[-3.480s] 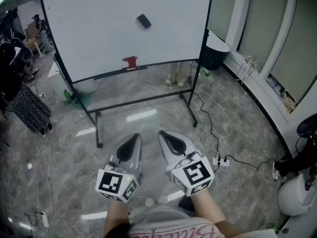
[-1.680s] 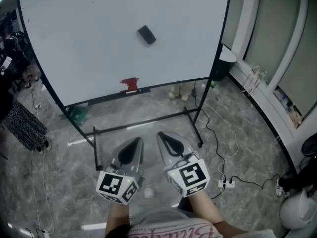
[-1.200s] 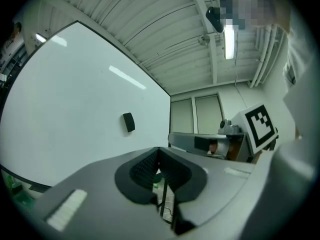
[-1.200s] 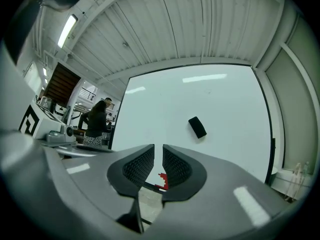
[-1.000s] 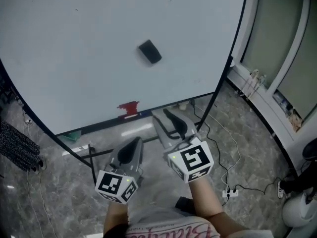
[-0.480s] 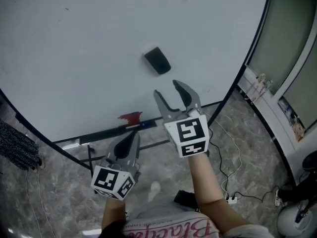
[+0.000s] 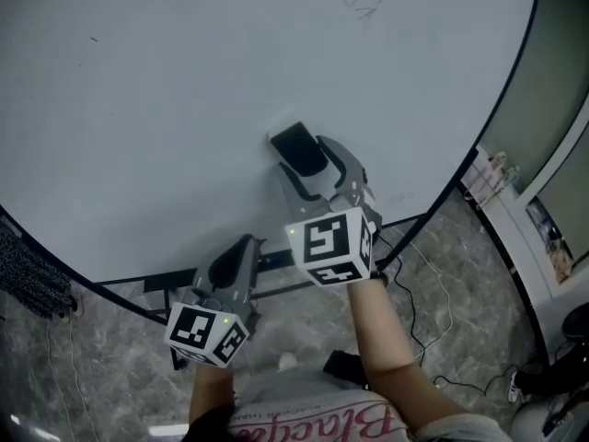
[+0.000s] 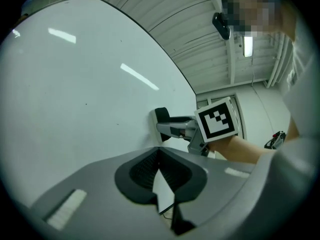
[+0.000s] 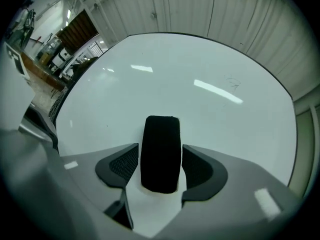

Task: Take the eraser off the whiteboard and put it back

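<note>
A black eraser [image 7: 299,150] sticks to the whiteboard [image 7: 147,99], tilted a little. My right gripper [image 7: 313,161] is raised against the board and its jaws are opening, one on each side of the eraser [image 9: 160,154] with thin gaps showing at the pads. The right gripper view puts the gripper [image 9: 160,166] level and head-on to the board [image 9: 210,104]. My left gripper [image 7: 241,247] hangs lower and to the left, shut and empty. The left gripper view shows its closed fingers [image 8: 150,169], with the eraser [image 8: 161,118] and the right gripper [image 8: 172,128] beyond.
The board's bottom rail and tray [image 7: 175,279] run just beyond the left gripper. A faint scribble [image 7: 363,3] marks the board's upper right. Cables [image 7: 419,288] trail over the marble floor at the right, below a window ledge [image 7: 515,215].
The person has walked up to the board. The right gripper rose, rolled and opened, and now straddles the eraser. The left gripper stayed low and shut.
</note>
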